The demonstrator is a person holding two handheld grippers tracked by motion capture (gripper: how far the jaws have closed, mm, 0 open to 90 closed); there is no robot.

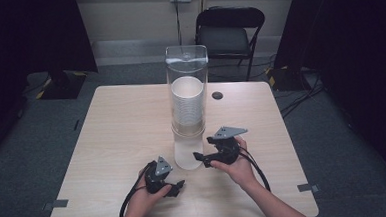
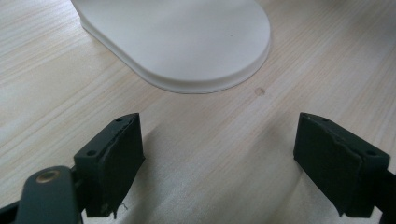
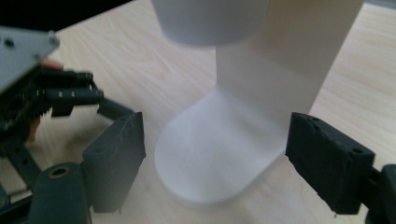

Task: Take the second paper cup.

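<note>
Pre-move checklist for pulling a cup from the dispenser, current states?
1. Clear plastic cup dispenser upright on its white base: ok.
2. White paper cup stack loaded in the tube: ok.
3. Right gripper beside the base, jaws apart with nothing between them: ok.
4. Bottom cup rim lined up between the right gripper's jaws: not ok, it sits above them.
5. Left gripper open, resting low on the light wood table, short of the base: ok.
6. Bottom cup loose enough to pull: cannot tell.
</note>
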